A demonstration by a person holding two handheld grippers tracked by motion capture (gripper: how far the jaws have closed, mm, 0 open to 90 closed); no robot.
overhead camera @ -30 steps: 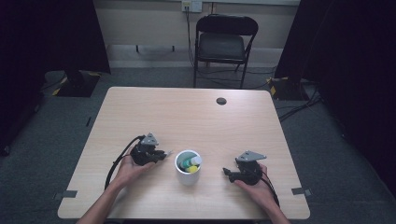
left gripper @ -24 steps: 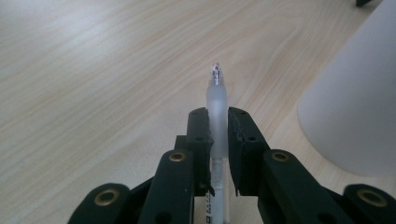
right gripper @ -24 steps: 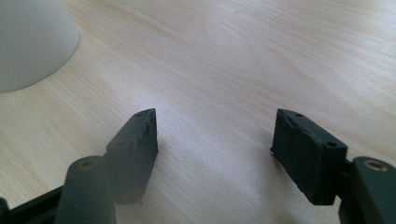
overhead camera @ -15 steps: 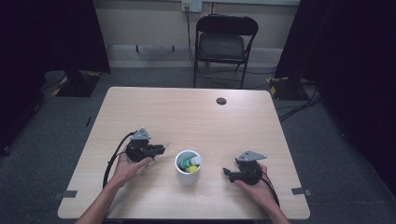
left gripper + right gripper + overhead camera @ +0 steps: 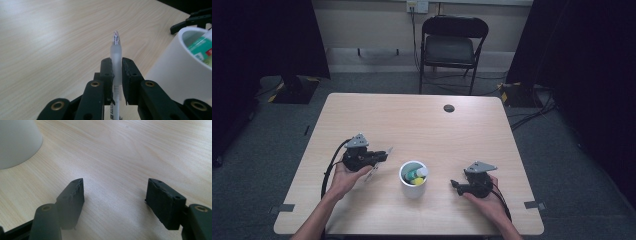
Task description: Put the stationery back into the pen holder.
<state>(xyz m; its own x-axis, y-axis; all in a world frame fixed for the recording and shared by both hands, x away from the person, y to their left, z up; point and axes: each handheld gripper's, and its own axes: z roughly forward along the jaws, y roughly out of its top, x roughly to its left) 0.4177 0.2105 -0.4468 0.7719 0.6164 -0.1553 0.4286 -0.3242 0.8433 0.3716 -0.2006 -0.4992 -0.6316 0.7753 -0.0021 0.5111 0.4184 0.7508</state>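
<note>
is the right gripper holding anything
No, the right gripper has its jaws spread wide apart over bare table, with nothing between them.

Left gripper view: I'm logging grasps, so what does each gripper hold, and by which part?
The left gripper is shut on the pen, clamping its frosted grip just behind the tip. The right gripper is open and holds nothing.

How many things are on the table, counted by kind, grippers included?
Grippers: 2, the left gripper and the right gripper
Pens: 1, the pen clamped in the left one
Cups: 1, the white cup
Items standing in the cup: at least 2, too small to name
Round black discs: 1, the disc
Total: 7
</note>
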